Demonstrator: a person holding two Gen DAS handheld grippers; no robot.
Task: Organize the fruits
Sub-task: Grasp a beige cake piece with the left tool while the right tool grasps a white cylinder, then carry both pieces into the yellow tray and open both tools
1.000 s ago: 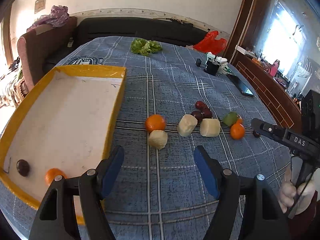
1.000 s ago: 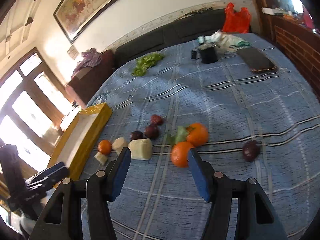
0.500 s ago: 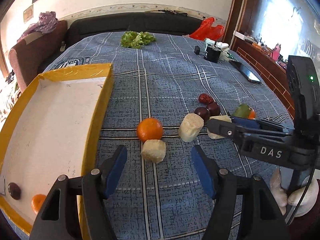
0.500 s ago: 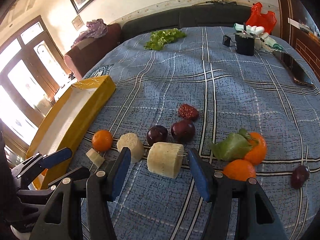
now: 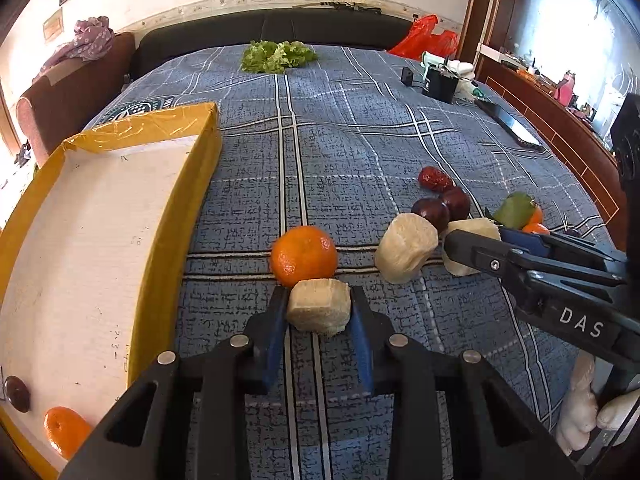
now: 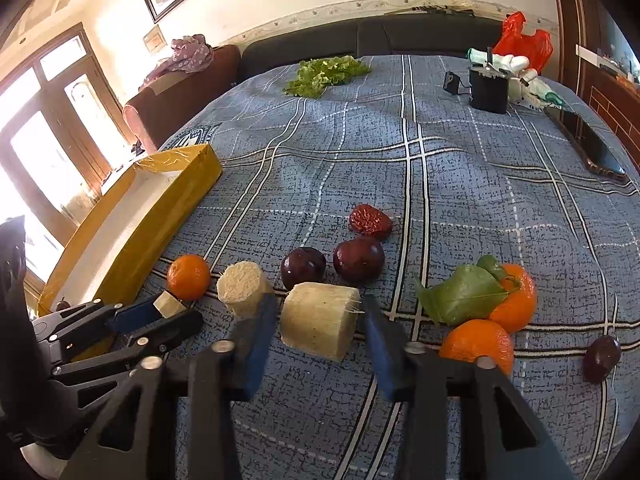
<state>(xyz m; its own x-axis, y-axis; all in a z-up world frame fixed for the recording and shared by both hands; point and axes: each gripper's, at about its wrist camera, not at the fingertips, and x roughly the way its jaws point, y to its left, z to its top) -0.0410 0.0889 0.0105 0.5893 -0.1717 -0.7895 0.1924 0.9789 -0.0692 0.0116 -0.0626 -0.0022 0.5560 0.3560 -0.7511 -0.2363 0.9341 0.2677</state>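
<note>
Although the fruits lie together on the blue checked bed cover, they will not all handle the same way. The pale peeled cane pieces look stiff and fibrous, probably light, and their cut sides may be damp and a little slippery; I judge that the best hold is across the round sides, as both grippers take them. The dark plums and the tangerines look smoother and rounder, so they could roll away under a careless push.

The left gripper has come together on the small cane piece; both blue pads press its sides, and it lies just in front of a tangerine, touching it or nearly so. The yellow box stands near on the left, with one tangerine and one dark fruit already inside.

The right gripper is closing around the big cane piece. This piece is between its jaws, and the pads seem to meet its two ends, though on the left side I cannot tell for certain. Another cane piece lies just beside the left finger.
</note>
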